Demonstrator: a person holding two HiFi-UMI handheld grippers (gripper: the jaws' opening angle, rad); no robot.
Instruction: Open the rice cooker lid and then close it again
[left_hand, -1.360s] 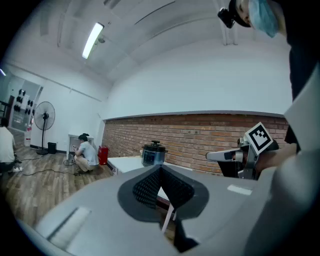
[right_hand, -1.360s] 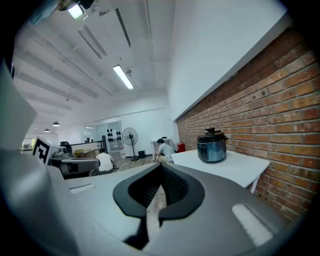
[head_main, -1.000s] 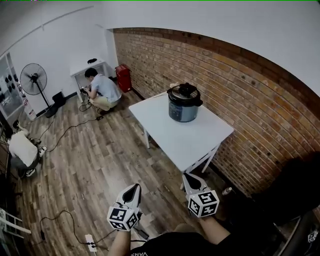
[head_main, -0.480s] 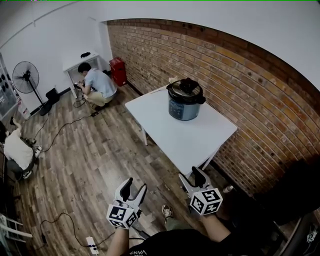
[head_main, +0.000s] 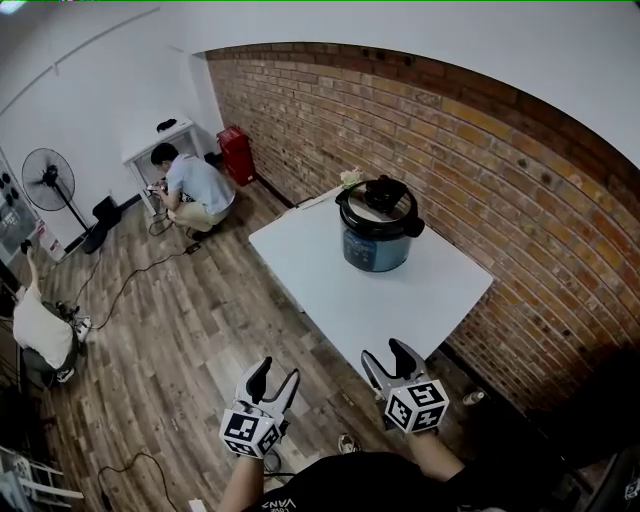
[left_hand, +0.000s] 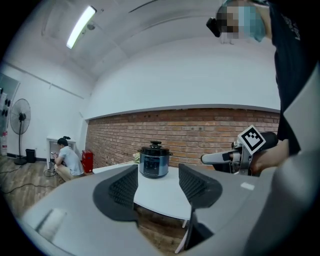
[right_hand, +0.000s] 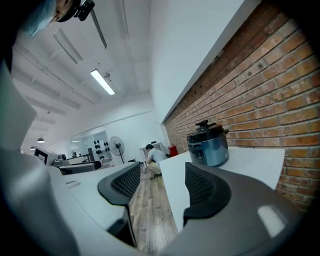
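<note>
The rice cooker (head_main: 378, 238), blue-grey with a black lid (head_main: 380, 200) that is down, stands at the far side of a white table (head_main: 350, 290) against the brick wall. Both grippers hover over the floor just short of the table's near corner, well away from the cooker. My left gripper (head_main: 276, 375) is open and holds nothing; in its own view the cooker (left_hand: 154, 161) shows between the jaws, far off. My right gripper (head_main: 387, 352) is open and empty too. The right gripper view has the cooker (right_hand: 207, 145) to the right of the jaws, and the left gripper view shows the right gripper (left_hand: 220, 158) alongside.
A person (head_main: 195, 187) crouches by a small white table (head_main: 165, 135) at the far wall, next to a red box (head_main: 238, 153). A standing fan (head_main: 48, 172) and another person (head_main: 40, 328) are at the left. Cables lie on the wood floor. A small object (head_main: 350, 178) sits behind the cooker.
Both grippers' jaws have gone from shut to open. The person and both grippers have moved forward toward the table, so the cooker appears nearer.
</note>
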